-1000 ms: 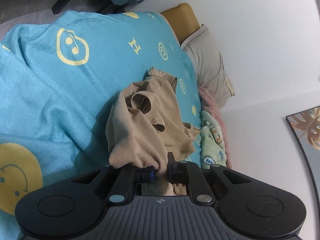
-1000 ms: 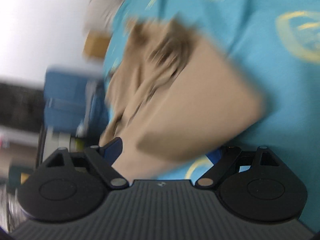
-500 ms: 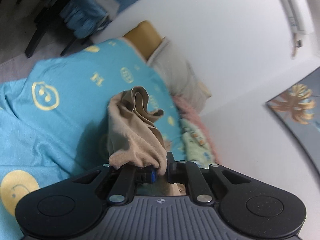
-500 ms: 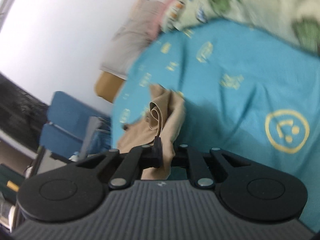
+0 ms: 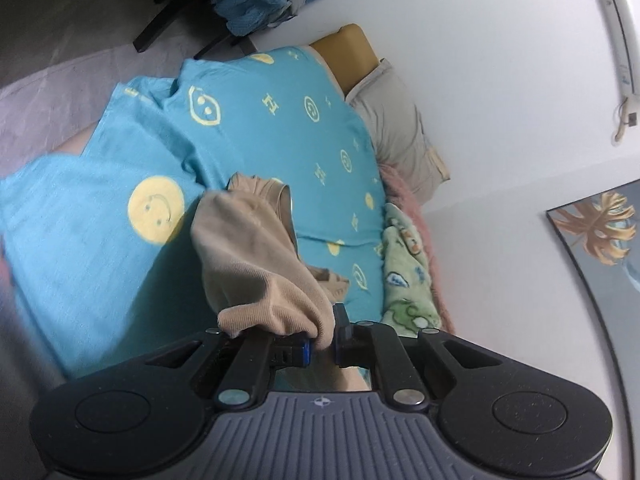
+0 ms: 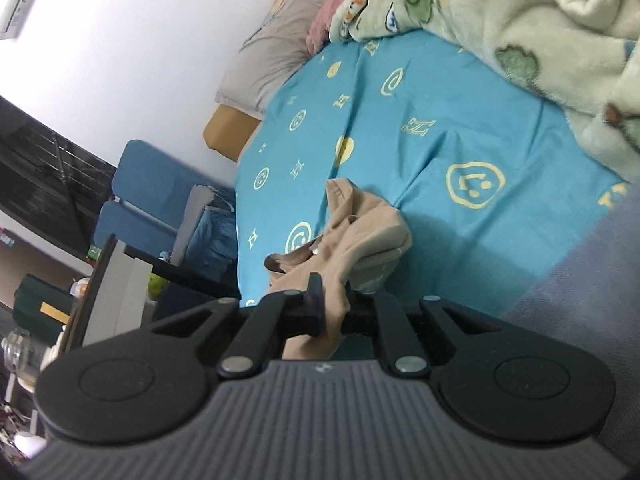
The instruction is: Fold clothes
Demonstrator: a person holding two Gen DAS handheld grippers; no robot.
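Together, our two handheld grippers hold one tan garment point(image 5: 256, 256) above a bed covered by a turquoise sheet point(image 5: 100, 240) printed with yellow smiley faces. From the left wrist camera, starting at the left, we see the sheet spread wide, then the tan fabric bunched and draped over the left gripper point(image 5: 322, 336), whose two fingers are pressed together with a fold of the cloth pinched between them. Further right lie a grey pillow point(image 5: 396, 136) and a pale green cartoon blanket point(image 5: 404, 272) against a white wall. From the right wrist camera, we see a blue chair point(image 6: 156, 196) at the left, then the right gripper point(image 6: 332, 308) near the centre, its fingers likewise clamped on another bunch of the same garment point(image 6: 360, 244), which hangs crumpled just above the sheet. To the right, the green blanket point(image 6: 520, 12) lies heaped across the bed's upper corner.
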